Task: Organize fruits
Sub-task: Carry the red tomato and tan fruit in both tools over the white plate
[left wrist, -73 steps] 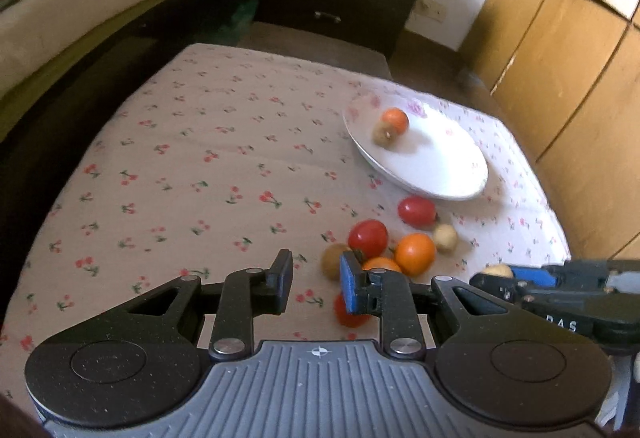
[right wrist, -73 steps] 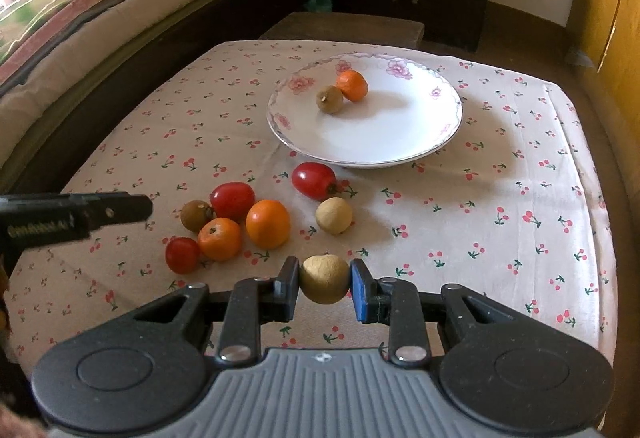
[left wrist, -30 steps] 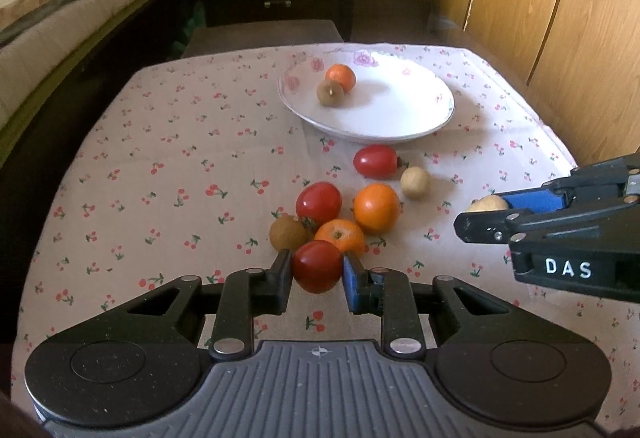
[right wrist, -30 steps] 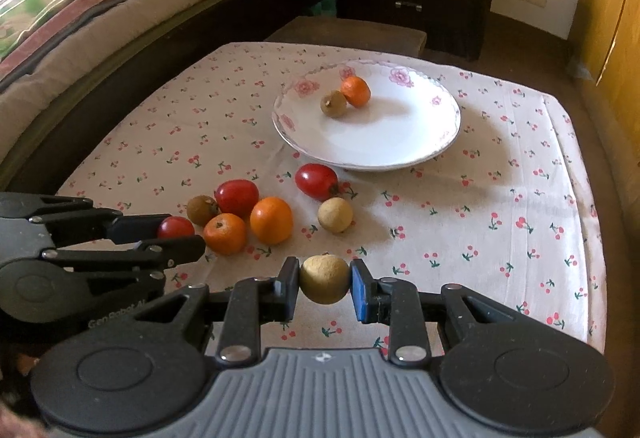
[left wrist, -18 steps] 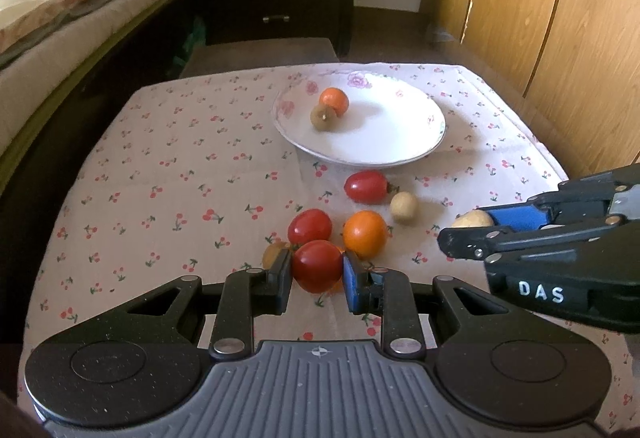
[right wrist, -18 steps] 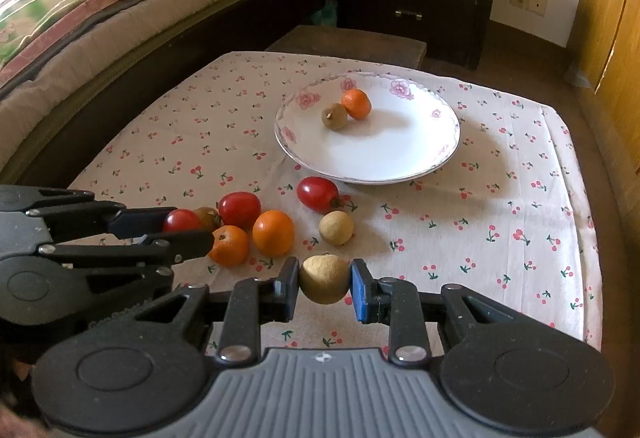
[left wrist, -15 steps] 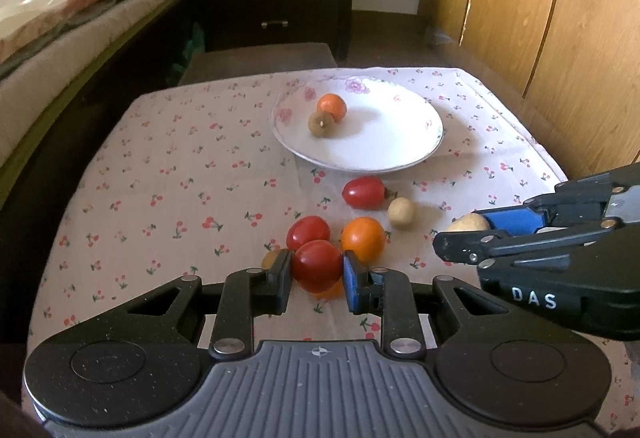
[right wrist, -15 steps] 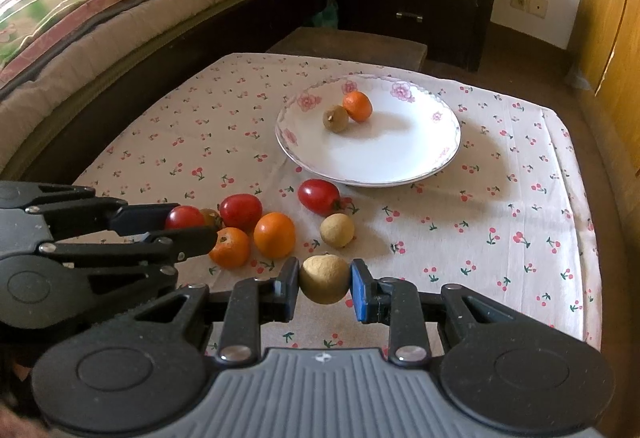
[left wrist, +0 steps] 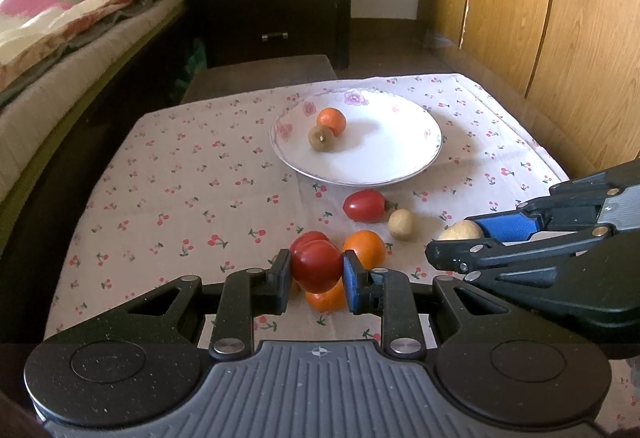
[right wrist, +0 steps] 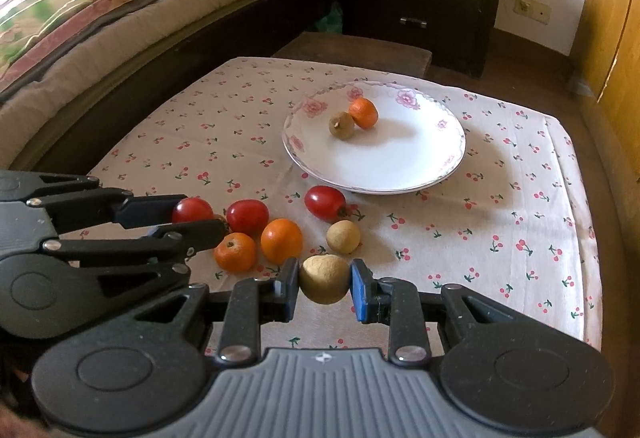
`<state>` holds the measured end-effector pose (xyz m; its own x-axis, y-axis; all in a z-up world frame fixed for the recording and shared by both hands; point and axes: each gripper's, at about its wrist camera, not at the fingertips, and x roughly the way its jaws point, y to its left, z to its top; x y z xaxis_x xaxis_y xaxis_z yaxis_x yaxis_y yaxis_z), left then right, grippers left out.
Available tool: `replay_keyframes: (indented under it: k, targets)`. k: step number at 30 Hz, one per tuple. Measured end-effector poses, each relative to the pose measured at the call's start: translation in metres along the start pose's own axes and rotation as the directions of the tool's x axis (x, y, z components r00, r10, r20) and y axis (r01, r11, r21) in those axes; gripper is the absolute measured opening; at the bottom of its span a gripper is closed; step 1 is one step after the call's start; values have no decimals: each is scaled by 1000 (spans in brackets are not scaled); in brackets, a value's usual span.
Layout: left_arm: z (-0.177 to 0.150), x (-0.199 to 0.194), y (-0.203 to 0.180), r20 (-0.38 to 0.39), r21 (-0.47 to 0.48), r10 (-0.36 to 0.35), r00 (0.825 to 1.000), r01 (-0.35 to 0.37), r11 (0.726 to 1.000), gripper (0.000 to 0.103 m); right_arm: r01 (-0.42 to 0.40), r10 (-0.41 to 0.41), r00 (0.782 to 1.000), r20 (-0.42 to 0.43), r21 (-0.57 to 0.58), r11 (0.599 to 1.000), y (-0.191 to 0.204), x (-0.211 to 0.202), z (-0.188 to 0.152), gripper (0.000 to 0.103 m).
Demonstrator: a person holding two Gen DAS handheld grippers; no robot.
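Left gripper (left wrist: 316, 270) jaws pinched red tomato (left wrist: 317, 265), raised above fruit cluster on near worktop (left wrist: 192, 174). Right gripper (right wrist: 325, 283) jaws pinched tan round fruit (right wrist: 325, 279), near side of loose pile. On cherry-print cloth lay two oranges (right wrist: 281, 240), two more tomatoes (right wrist: 325, 202), small tan fruit (right wrist: 343, 236). White floral plate (right wrist: 400, 162) farther back held small orange (right wrist: 363, 113) touching brown fruit (right wrist: 341, 124). Bed (right wrist: 120, 18) lay far left.
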<state>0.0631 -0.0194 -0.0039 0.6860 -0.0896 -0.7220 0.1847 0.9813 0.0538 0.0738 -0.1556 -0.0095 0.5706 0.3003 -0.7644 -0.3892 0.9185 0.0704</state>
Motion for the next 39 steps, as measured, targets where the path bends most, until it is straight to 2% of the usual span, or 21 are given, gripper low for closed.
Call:
replay_keyframes:
  k: [24,39]
  targets:
    - [14,-4,-2,39,4,20,999,-20,1000,34,15,-15,999,36,7,1000,-1,-7,9,29]
    - [29,4,-4,54,-8,8,998,-8,1000,34,97,-97,992,85,8,995,-7,-9,20,29]
